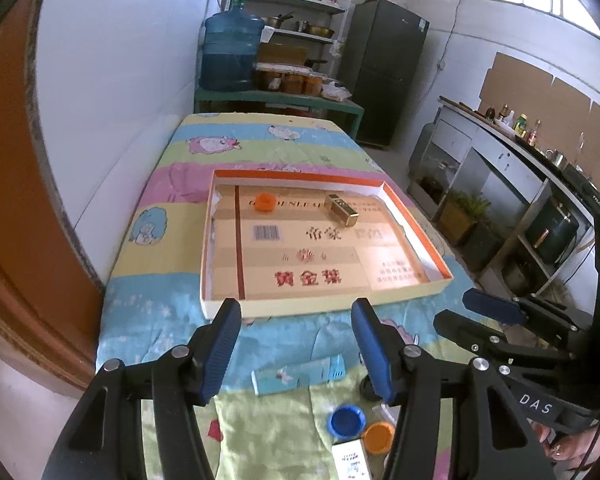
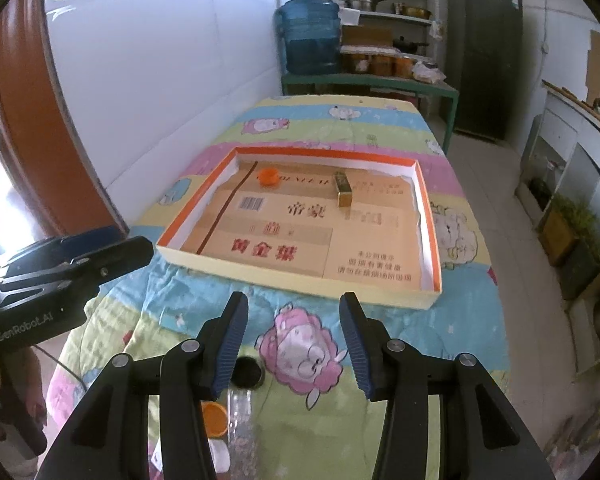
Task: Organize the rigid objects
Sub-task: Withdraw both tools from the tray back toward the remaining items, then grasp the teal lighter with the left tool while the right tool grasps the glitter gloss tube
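2 things already sit in the tray [image 1: 416, 236], an orange cap [image 1: 265, 202] toward its far left and a gold box [image 1: 341, 210] toward the far right, well apart from each other. I judge they lie at the back so the near floor of the tray stays free for what I have yet to bring.

My left gripper [image 1: 296, 312] hangs over the near edge of the tray with its jaws spread and nothing between them. My right gripper [image 2: 292, 308] is the same, jaws apart and empty, hovering over the bedcover [image 2: 452, 184] just short of the tray. Both point steeply down, which suits picking small things off the cloth.

The rest of the job lies close to me on the cover: a pale blue box [image 1: 298, 376] flat beneath my left gripper, a blue cap [image 1: 346, 420] touching or nearly touching an orange lid [image 1: 378, 436], a white box [image 1: 350, 460] at the bottom edge, and a black lid [image 2: 247, 372] beside a clear bottle [image 2: 242, 420] under my right gripper.

I think the blue box is my left gripper's likeliest next pick, since it lies almost straight below the jaws. Soft, rumpled cloth may let the caps tilt when pinched.
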Demonstrator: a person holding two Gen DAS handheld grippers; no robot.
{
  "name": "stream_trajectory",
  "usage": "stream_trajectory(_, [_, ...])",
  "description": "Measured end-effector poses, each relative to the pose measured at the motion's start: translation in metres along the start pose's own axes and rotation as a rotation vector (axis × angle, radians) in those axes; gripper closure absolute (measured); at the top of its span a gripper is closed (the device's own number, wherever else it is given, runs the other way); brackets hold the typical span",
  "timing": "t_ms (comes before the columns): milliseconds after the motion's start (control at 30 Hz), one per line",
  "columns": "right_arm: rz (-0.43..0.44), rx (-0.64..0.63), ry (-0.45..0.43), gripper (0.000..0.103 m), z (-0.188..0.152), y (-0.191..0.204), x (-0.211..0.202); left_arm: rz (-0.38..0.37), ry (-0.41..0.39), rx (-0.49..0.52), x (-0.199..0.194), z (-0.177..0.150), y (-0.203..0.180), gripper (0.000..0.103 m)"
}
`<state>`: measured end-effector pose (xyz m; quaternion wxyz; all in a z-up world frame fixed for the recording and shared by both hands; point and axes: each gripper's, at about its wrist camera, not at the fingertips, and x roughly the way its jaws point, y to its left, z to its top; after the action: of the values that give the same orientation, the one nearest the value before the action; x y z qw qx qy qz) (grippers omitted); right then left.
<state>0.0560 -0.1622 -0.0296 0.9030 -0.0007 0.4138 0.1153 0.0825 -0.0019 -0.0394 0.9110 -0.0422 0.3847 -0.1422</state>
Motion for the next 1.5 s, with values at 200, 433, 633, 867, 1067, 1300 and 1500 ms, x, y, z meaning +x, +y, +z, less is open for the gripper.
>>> stream_trajectory(200, [-0.005,0.003,0.024,0.054,-0.017,0.002,0.002,-0.035,-0.003,0.054,0.002,-0.017,0.002,0.047])
stream_trajectory(433, [-0.011,0.001,0.050,0.054,-0.031,0.002,0.006,-0.223,0.031,0.340,0.021,-0.036,-0.005,0.052])
stream_trajectory(633, [-0.035,0.008,0.052,0.054,-0.038,-0.002,0.003,-0.360,0.127,0.590,0.042,-0.035,0.002,0.053])
stream_trajectory(867, [-0.077,0.048,0.076,0.054,-0.043,-0.015,0.008,-0.368,0.218,0.752,0.074,-0.043,-0.006,0.055])
stream_trajectory(1067, [-0.087,0.066,0.098,0.054,-0.050,-0.021,0.011,-0.414,0.230,0.795,0.082,-0.049,-0.004,0.062])
stream_trajectory(1300, [-0.001,0.030,0.153,0.054,-0.063,-0.009,0.020,-0.260,0.217,0.597,0.072,-0.053,0.002,0.076])
stream_trajectory(1500, [0.060,-0.078,0.191,0.054,-0.069,0.017,0.028,-0.153,0.179,0.352,0.051,-0.062,-0.001,0.080])
